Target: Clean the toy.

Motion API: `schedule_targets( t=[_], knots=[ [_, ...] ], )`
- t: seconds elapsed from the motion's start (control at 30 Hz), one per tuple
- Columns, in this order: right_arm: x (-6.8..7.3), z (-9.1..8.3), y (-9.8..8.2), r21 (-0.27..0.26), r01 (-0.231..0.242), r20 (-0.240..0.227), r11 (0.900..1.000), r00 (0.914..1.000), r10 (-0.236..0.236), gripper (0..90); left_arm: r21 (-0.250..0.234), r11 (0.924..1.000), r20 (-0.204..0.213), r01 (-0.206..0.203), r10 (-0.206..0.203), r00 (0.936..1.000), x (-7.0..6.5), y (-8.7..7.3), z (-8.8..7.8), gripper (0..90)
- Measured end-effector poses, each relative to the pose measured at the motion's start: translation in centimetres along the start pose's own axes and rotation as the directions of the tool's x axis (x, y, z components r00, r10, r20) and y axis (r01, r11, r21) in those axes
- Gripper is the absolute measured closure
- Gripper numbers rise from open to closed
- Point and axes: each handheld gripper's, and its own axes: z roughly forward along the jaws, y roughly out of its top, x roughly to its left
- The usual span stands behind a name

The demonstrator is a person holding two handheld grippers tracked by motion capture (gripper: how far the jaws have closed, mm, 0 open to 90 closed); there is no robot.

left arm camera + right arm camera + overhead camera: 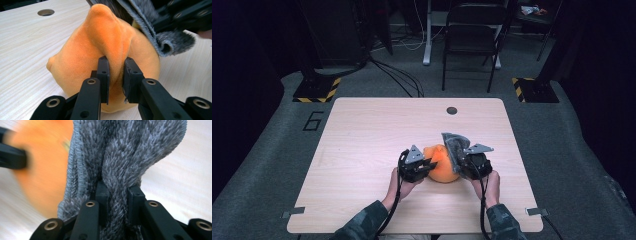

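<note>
Light wood desk [362, 150], seen from above. Orange plush pillow [441, 170] lying near desk centre, slightly toward 5 o'clock, between both claws. Grey furry cover [454, 145] draped against pillow's 2 o'clock side, one flap standing up above it.

Left claw [430, 165] at pillow's 9 o'clock, held by left hand [398, 186]. Jaws clamped on a raised fold of orange plush [112, 50]; fold pinched thin between the two pads, visible in left gripper view. Pillow body resting on desk below the pinch. Grey cover [160, 37] overlapping pillow's far upper side in that view, rolled hem hanging at its edge.

Right claw [461, 162] at pillow's 3 o'clock, held by right hand [492, 187]. Jaws closed on a bunched ridge of grey fur [120, 182]; fabric filling the gap between pads fully. Stitched hem of cover running along its left side in right gripper view, orange pillow [42, 165] blurred behind it.

Round grommet hole [452, 110] in desk toward 12 o'clock, well apart from pillow. Black chair [472, 35] on floor beyond desk's far edge.
</note>
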Motion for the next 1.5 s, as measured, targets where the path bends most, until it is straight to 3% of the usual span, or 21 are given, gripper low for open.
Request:
schedule_targets(
  t=[0.1,0.2,0.3,0.43,0.53,0.6,0.67,0.7,0.73,0.8,0.87,1.0,1.07,1.13,1.23,1.33,1.5],
  knots=[
    [-0.6,0.9,-0.8,0.033,-0.023,0.014,0.999,0.9996,0.023,75.0,0.008,1.0,0.003,-0.001,0.001,1.0,0.0,0.0,0.0,77.2],
    [-0.7,2.1,-1.3,0.069,-0.004,0.042,0.998,0.9991,0.001,75.0,0.003,1.0,0.004,0.004,-0.004,1.0,0.0,0.0,0.1,77.1],
    [-1.3,3.0,-1.9,0.109,-0.017,0.039,0.994,0.9991,0.012,74.9,0.0,1.0,0.0,0.006,-0.006,1.0,-0.1,0.1,0.1,77.2],
    [-1.8,2.9,-1.8,0.136,-0.008,0.036,0.991,0.9994,0.003,74.8,-0.001,0.9999,-0.004,0.013,-0.013,0.9999,0.0,0.1,0.0,76.8],
    [-2.2,0.5,-0.5,0.067,-0.032,0.044,0.997,0.9986,0.029,74.9,-0.008,0.9997,-0.009,0.024,-0.024,0.9997,0.3,0.1,-0.1,76.5],
    [-2.2,-1.8,0.6,-0.023,-0.039,0.025,0.999,0.9989,0.04,74.9,-0.007,0.9996,-0.006,0.027,-0.027,0.9996,0.4,0.0,-0.1,76.5],
    [-2.0,-3.6,1.5,-0.084,-0.041,-0.038,0.996,0.9986,0.038,74.8,-0.007,0.9996,-0.003,0.028,-0.028,0.9996,0.4,0.1,-0.1,76.3],
    [-1.6,-3.8,1.8,-0.081,-0.043,-0.08,0.996,0.9962,0.037,74.8,-0.009,0.9996,-0.004,0.028,-0.028,0.9996,0.4,0.1,-0.1,76.2],
    [-1.1,-3.3,1.8,-0.046,-0.031,-0.121,0.998,0.9924,0.025,74.7,-0.01,0.9996,-0.006,0.025,-0.025,0.9997,0.4,0.1,-0.1,75.8],
    [0.3,-1.3,1.2,0.039,0.024,-0.118,0.999,0.9928,-0.019,74.7,-0.002,0.9999,-0.009,0.014,-0.014,0.9999,0.4,0.1,-0.2,70.8],
    [0.8,0.4,0.5,0.04,0.024,-0.097,0.999,0.9951,-0.02,74.7,0.001,1.0,-0.016,-0.003,0.004,0.9999,0.3,0.2,-0.4,61.0],
    [0.1,0.2,0.4,0.03,0.004,-0.097,1.0,0.9953,-0.002,74.6,0.05,0.9937,-0.044,-0.1,0.103,0.9938,-0.5,1.1,-0.9,42.4],
    [-0.3,0.3,0.1,0.029,-0.003,-0.108,1.0,0.9942,0.006,74.5,0.084,0.9902,-0.034,-0.111,0.114,0.9929,-0.9,0.8,-0.3,39.9],
    [-0.5,0.4,0.1,0.034,-0.028,-0.118,0.999,0.9925,0.032,74.4,0.089,0.9884,-0.06,-0.123,0.129,0.9899,-1.3,-0.1,0.8,41.1],
    [-0.8,0.5,0.0,0.029,-0.007,-0.112,1.0,0.9936,0.01,74.3,0.056,0.9931,-0.066,-0.103,0.107,0.9921,-1.0,-0.2,0.9,54.8],
    [-1.0,0.1,0.3,0.019,-0.021,-0.114,1.0,0.9932,0.023,74.1,0.034,0.9967,-0.06,-0.073,0.075,0.9953,-0.4,-0.3,0.6,67.2],
    [-0.6,-2.1,1.8,-0.046,-0.007,-0.104,0.999,0.9946,0.003,74.0,0.027,0.999,-0.054,-0.037,0.038,0.9978,0.1,-0.4,0.4,70.8]
  ],
)
